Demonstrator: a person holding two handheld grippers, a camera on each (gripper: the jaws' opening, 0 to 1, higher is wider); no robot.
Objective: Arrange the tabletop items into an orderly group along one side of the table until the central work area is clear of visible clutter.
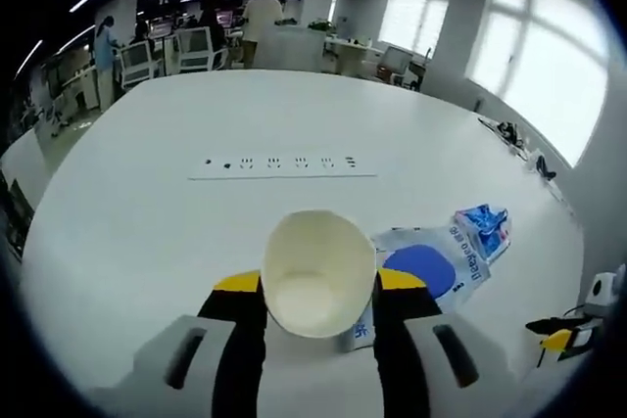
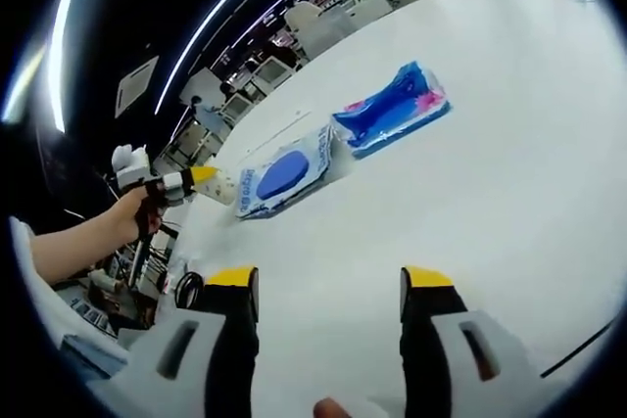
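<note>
1. Left gripper view: the left gripper (image 1: 318, 308) fingers pinch a paper cup (image 1: 318, 276) above the desk (image 1: 147, 232). It looks light and crushable, so hold it gently by the wall.
2. Right gripper view: the right gripper (image 2: 330, 293) fingers are spread and empty; the soft wipes pack (image 2: 284, 175) and blue pouch (image 2: 392, 110) lie ahead, best taken by their edges.

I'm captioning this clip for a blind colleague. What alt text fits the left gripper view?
The left gripper clamps an empty cream paper cup above a white table. Right of it lie a white packet with a blue oval and a blue wrapper; a recessed socket strip sits beyond.
</note>
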